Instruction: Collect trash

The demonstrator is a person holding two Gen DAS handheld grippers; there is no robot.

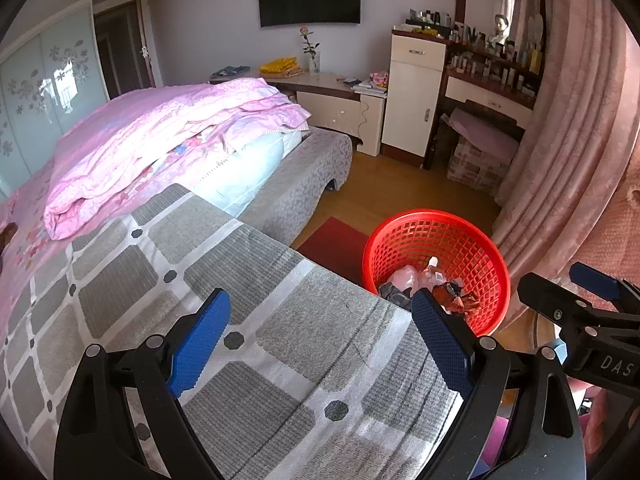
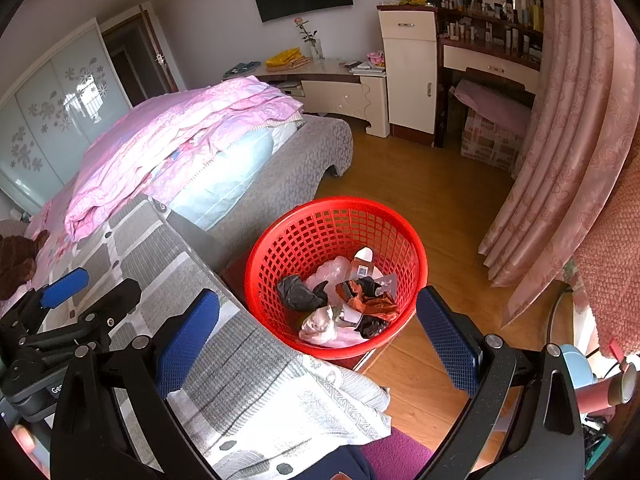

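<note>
Left claw [image 1: 320, 340] gaping, empty | right claw [image 2: 318, 338] gaping, empty | red basket [image 2: 280, 240] beside grey blanket [image 1: 224, 280]

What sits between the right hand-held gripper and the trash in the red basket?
Nothing visible. The right hand-held gripper is open and empty, just above the near rim of the red basket. The basket's top is uncovered, with the trash exposed. The grey checked blanket lies to its left, outside the rim.
</note>
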